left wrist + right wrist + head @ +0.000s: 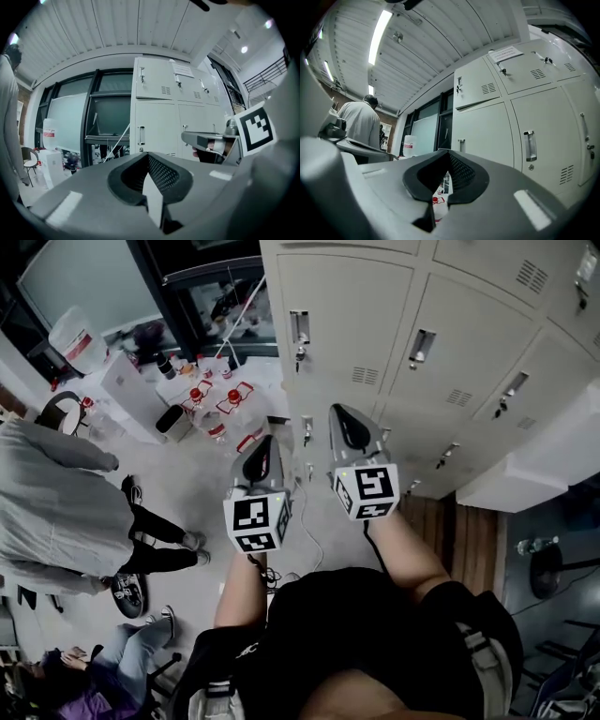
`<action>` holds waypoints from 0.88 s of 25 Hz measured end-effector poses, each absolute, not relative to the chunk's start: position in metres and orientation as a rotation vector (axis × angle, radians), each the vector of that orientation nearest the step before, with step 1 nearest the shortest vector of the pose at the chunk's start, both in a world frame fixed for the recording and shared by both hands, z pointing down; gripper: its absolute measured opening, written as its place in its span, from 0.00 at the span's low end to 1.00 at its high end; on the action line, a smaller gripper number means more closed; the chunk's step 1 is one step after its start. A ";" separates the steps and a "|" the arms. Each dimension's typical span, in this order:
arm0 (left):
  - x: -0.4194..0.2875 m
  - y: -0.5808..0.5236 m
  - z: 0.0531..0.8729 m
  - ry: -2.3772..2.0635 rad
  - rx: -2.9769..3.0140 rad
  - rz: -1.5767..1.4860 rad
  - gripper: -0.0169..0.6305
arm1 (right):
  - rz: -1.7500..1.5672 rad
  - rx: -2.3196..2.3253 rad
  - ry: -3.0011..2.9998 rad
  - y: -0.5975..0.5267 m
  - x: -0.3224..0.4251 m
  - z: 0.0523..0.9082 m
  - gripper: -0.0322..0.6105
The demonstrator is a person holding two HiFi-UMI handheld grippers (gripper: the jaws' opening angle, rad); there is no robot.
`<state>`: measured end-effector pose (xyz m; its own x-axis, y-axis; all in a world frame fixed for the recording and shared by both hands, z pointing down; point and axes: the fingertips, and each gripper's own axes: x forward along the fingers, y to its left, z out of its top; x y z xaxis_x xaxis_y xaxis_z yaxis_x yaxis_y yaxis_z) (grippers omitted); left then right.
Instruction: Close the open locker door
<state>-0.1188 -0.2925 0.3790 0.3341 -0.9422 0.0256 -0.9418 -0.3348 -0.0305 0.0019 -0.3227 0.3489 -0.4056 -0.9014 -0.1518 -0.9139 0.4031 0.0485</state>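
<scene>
Upper locker door point(480, 89) appears marginally ajar; closure unconfirmed. Left gripper point(149, 157) and right gripper point(449, 154), short of it, fingers clenched, empty.

The pale grey sheet-metal lockers point(347, 315) wear smooth satin paint; their small upright handles point(300, 329) are shiny bare metal. The brown plank floor strip point(469, 535) looks wooden. The right gripper point(449, 152) is matt grey plastic with mesh-textured black pads point(461, 173).

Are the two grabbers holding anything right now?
No, nothing is held. The left gripper and the right gripper are both shut and empty, pointing toward the lockers.
</scene>
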 end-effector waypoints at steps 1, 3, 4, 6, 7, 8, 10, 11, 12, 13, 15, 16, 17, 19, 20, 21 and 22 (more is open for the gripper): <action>-0.116 -0.292 0.379 1.803 -2.559 -0.063 0.03 | 0.186 -1.659 2.540 -0.322 0.005 0.348 0.06; -0.112 -0.290 0.379 1.801 -2.560 -0.067 0.03 | 0.178 -1.670 2.531 -0.322 0.011 0.348 0.06; -0.110 -0.289 0.378 1.801 -2.559 -0.067 0.03 | 0.174 -1.673 2.529 -0.322 0.014 0.347 0.06; -0.108 -0.287 0.378 1.807 -2.554 -0.067 0.03 | 0.169 -1.675 2.526 -0.322 0.017 0.346 0.06; -0.108 -0.287 0.377 1.811 -2.550 -0.067 0.03 | 0.169 -1.673 2.525 -0.322 0.018 0.345 0.06; -0.108 -0.286 0.376 1.815 -2.546 -0.066 0.03 | 0.171 -1.669 2.526 -0.322 0.018 0.345 0.06; -0.109 -0.286 0.374 1.820 -2.539 -0.061 0.03 | 0.181 -1.657 2.529 -0.322 0.016 0.343 0.06; -0.109 -0.286 0.374 1.821 -2.536 -0.059 0.03 | 0.186 -1.652 2.532 -0.322 0.015 0.342 0.06; -0.109 -0.286 0.373 1.821 -2.533 -0.058 0.03 | 0.189 -1.646 2.535 -0.322 0.014 0.342 0.06; -0.109 -0.286 0.373 1.822 -2.531 -0.057 0.03 | 0.191 -1.642 2.538 -0.322 0.013 0.342 0.06; -0.109 -0.286 0.373 1.825 -2.527 -0.055 0.03 | 0.195 -1.635 2.541 -0.322 0.011 0.342 0.06; -0.110 -0.286 0.373 1.826 -2.525 -0.054 0.03 | 0.197 -1.632 2.542 -0.322 0.010 0.342 0.06; -0.111 -0.286 0.372 1.828 -2.523 -0.053 0.03 | 0.198 -1.629 2.544 -0.322 0.008 0.341 0.06; -0.113 -0.286 0.371 1.831 -2.520 -0.052 0.03 | 0.194 -1.622 2.548 -0.323 0.005 0.341 0.06; -0.114 -0.286 0.371 1.832 -2.519 -0.054 0.03 | 0.191 -1.619 2.551 -0.323 0.004 0.342 0.06; -0.115 -0.286 0.372 1.834 -2.519 -0.056 0.03 | 0.187 -1.616 2.553 -0.323 0.003 0.342 0.06; -0.116 -0.286 0.372 1.835 -2.518 -0.058 0.03 | 0.183 -1.613 2.554 -0.322 0.002 0.342 0.06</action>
